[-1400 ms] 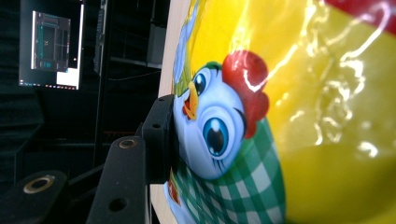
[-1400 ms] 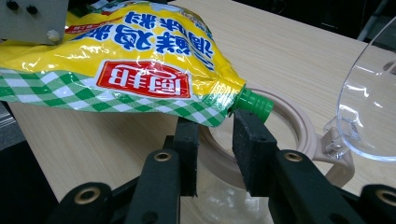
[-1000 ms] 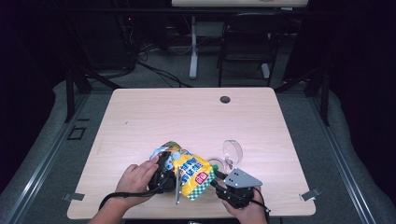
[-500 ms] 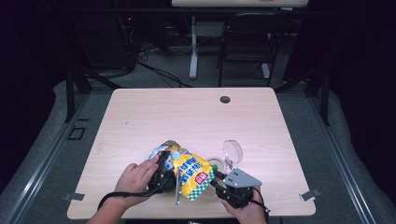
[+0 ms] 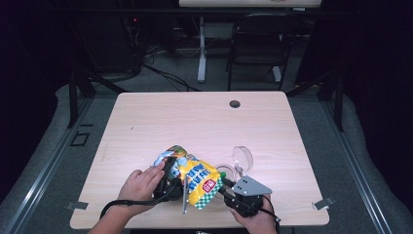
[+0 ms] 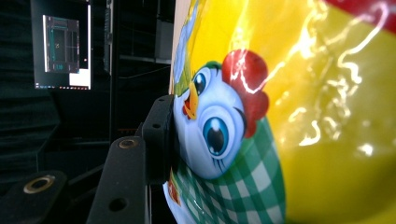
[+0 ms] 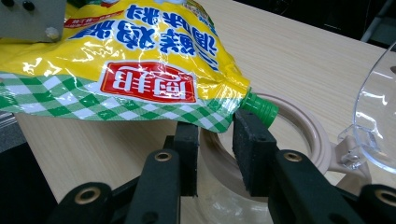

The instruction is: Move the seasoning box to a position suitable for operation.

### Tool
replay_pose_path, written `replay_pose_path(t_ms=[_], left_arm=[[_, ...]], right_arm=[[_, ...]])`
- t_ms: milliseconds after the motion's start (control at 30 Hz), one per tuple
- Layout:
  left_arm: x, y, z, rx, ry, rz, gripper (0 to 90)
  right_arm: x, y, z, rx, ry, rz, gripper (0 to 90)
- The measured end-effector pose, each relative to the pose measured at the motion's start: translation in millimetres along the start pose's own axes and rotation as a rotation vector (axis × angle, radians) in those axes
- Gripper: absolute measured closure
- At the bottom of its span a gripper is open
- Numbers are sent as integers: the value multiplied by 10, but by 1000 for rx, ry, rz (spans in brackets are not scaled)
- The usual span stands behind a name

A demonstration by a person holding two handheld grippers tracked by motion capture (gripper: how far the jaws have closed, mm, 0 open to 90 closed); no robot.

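A yellow seasoning pouch (image 5: 197,178) with green checks and a cartoon chicken lies tilted near the table's front edge. My left gripper (image 5: 170,178) is shut on its left end; in the left gripper view one black pad (image 6: 159,135) presses into the pouch (image 6: 303,116), and the other jaw is hidden behind it. My right gripper (image 5: 225,187) stands open at the pouch's spout end. Its pads (image 7: 187,140) flank the pouch's lower corner without pressing it. The green cap (image 7: 259,107) pokes out just past the right pad, over the beige rim of a clear jar (image 7: 299,126).
The jar's clear flip lid (image 7: 378,126) stands open, also seen beyond my right gripper (image 5: 242,158). A cable hole (image 5: 234,104) marks the table's far edge. A chair (image 5: 258,44) and desk legs stand beyond the table. Bare wood stretches across the far half.
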State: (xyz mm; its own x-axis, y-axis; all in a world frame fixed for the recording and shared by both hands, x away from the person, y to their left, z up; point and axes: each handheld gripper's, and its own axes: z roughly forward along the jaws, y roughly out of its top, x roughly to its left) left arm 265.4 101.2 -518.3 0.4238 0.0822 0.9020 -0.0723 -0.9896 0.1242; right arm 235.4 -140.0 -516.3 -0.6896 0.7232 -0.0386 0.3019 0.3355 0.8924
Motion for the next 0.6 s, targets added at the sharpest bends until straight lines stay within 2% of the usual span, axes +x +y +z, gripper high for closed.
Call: replay_pose_path(t_ms=[600], left_arm=[[37,12,-17,18,18,39,545]], right_arm=[[-14,2,26,2,14,15,722]])
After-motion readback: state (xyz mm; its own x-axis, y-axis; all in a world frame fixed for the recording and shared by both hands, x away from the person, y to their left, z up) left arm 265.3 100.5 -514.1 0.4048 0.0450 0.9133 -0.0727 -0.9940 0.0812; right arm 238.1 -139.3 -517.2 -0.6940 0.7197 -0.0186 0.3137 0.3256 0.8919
